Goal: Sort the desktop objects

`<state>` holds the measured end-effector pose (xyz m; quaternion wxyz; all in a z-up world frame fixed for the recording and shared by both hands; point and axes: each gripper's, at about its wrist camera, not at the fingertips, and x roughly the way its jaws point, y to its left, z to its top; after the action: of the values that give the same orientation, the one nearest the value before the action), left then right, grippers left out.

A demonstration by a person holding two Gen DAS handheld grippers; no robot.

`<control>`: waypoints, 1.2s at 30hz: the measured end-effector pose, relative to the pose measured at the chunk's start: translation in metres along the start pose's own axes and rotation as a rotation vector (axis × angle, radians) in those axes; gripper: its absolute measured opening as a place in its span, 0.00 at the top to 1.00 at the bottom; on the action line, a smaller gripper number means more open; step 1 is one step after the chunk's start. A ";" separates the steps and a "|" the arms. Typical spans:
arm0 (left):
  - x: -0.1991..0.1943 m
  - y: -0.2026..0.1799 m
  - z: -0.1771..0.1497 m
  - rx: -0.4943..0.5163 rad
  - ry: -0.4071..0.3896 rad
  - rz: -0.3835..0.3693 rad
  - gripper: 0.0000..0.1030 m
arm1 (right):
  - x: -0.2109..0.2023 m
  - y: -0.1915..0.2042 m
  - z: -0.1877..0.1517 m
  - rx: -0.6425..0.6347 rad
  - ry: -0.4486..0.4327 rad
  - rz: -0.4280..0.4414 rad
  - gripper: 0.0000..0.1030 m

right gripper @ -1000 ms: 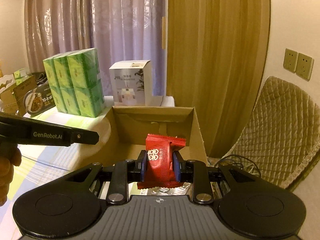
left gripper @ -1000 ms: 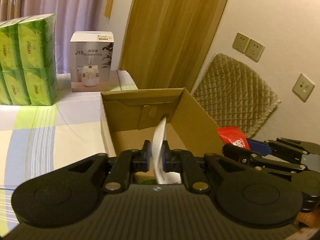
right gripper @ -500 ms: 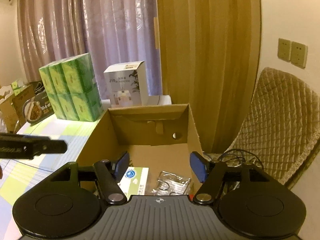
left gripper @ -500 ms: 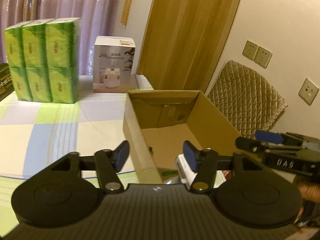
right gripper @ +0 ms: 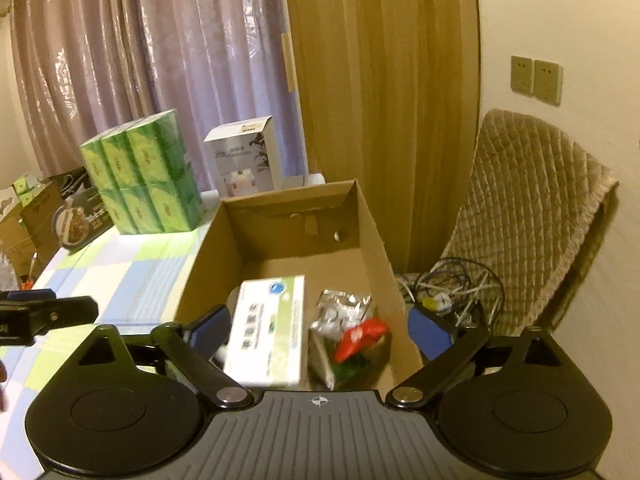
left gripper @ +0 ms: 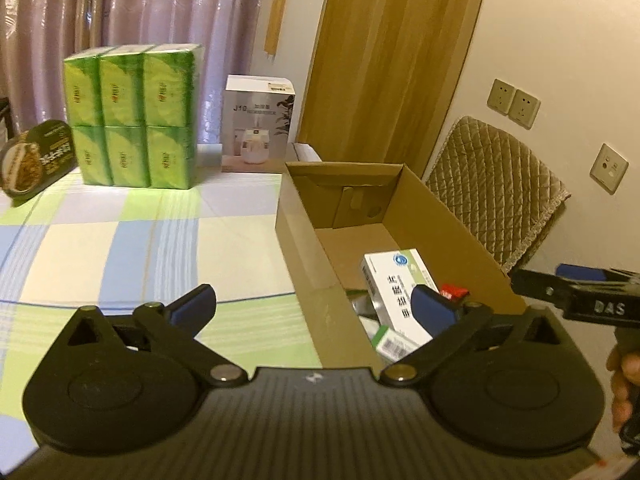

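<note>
An open cardboard box stands at the table's right edge. Inside lie a white and green medicine box, a red snack packet and a silver foil pack. My left gripper hangs over the box's near left wall, jaws opening wide, nothing between them. My right gripper is above the box's near end, jaws opening, with the dropped items below and untouched. The right gripper's fingers show at the right of the left wrist view.
On the checked tablecloth stand stacked green tissue packs, a white product box and a food package. A quilted chair with cables on its seat sits right of the box. Curtains hang behind.
Both grippers opened and let go: the white box from the left and the red packet from the right now lie in the cardboard box. Both grippers pulled back and up.
</note>
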<state>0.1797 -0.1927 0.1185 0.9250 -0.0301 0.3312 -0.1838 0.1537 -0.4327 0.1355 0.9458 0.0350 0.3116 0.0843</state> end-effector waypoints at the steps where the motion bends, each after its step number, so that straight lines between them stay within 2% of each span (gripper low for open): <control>1: -0.006 -0.001 -0.002 0.001 0.001 0.003 0.01 | -0.007 0.003 -0.003 0.003 0.003 -0.002 0.06; 9: -0.047 -0.012 -0.024 -0.034 0.028 0.016 0.01 | -0.053 0.024 -0.027 0.016 0.032 0.000 0.02; 17: -0.075 -0.022 -0.041 -0.071 0.039 0.031 0.01 | -0.081 0.032 -0.041 0.000 0.062 -0.009 0.02; 27: -0.090 -0.034 -0.060 -0.093 0.074 0.034 0.01 | -0.115 0.032 -0.048 0.016 0.046 -0.028 0.02; 36: -0.092 -0.039 -0.074 -0.085 0.103 0.046 0.01 | -0.119 0.039 -0.055 -0.018 0.073 -0.045 0.02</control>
<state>0.0556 -0.1907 0.1225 0.9085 -0.0521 0.3867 -0.1497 0.0214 -0.4154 0.1652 0.9358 0.0164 0.3457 0.0669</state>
